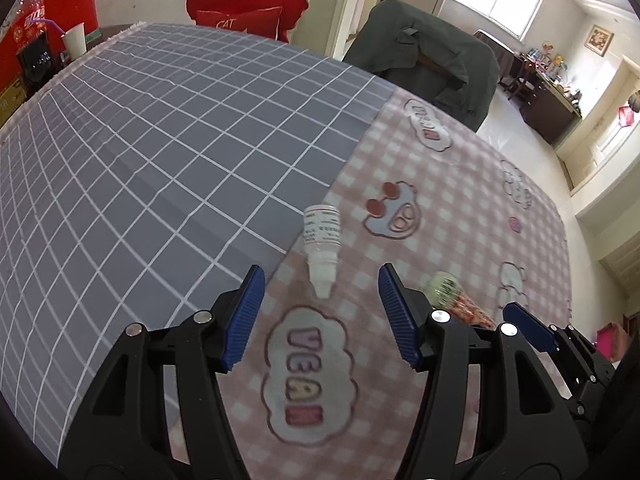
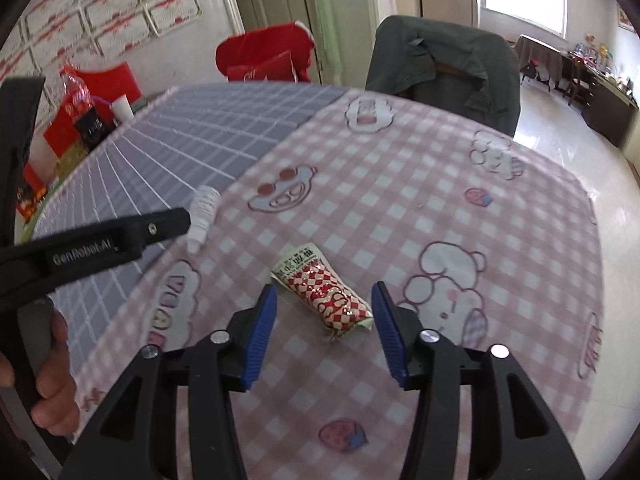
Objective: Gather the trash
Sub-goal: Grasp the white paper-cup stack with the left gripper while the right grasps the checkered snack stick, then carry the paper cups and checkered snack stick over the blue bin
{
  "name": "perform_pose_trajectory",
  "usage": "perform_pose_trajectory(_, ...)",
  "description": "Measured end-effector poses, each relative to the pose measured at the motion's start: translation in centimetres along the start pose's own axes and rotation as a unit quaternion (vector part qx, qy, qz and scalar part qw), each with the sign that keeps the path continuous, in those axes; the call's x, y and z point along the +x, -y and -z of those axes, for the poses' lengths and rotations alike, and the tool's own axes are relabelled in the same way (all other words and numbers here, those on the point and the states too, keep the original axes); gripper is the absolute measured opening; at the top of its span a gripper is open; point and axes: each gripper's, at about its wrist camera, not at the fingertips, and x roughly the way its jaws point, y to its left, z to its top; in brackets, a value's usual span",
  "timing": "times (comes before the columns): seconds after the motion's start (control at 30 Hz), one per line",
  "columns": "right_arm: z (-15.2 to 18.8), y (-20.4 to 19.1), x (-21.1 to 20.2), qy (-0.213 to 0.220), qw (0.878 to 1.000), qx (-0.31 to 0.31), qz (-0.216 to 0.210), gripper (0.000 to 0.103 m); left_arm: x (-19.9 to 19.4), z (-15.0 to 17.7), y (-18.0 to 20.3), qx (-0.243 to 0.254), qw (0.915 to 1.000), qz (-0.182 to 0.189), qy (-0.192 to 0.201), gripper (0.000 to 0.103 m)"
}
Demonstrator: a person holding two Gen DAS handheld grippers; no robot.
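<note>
Holding both grippers wide open and empty, we bring the left gripper [image 1: 322,316] around the bottle [image 1: 322,246], the right gripper [image 2: 324,328] around the wrapper [image 2: 326,292], then close gently.

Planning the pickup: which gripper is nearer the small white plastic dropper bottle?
Left. The left gripper sits open just short of the small white plastic dropper bottle; the right gripper flanks the red checkered wrapper.

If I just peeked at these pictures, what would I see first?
Probably the two open claws with blue pads. The left claw points at a small white dropper bottle lying where the grey grid cloth meets the pink checked blanket. The right claw is open around a crumpled red-and-white checked wrapper on that blanket.
</note>
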Motion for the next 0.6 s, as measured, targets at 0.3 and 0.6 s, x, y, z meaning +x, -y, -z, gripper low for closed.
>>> perform_pose_trajectory(0.3,-0.3,-0.3,2.3,0.001,1.0,-0.025,0.012,0.053,3.0,0.2,0.1,0.025,0.9996,-0.013,-0.002,0.049)
perform_pose_trajectory(0.6,-0.4,-0.2,2.1,0.002,1.0,-0.024,0.01,0.015,3.0,0.2,0.3,0.02,0.9997,-0.011,0.005,0.023)
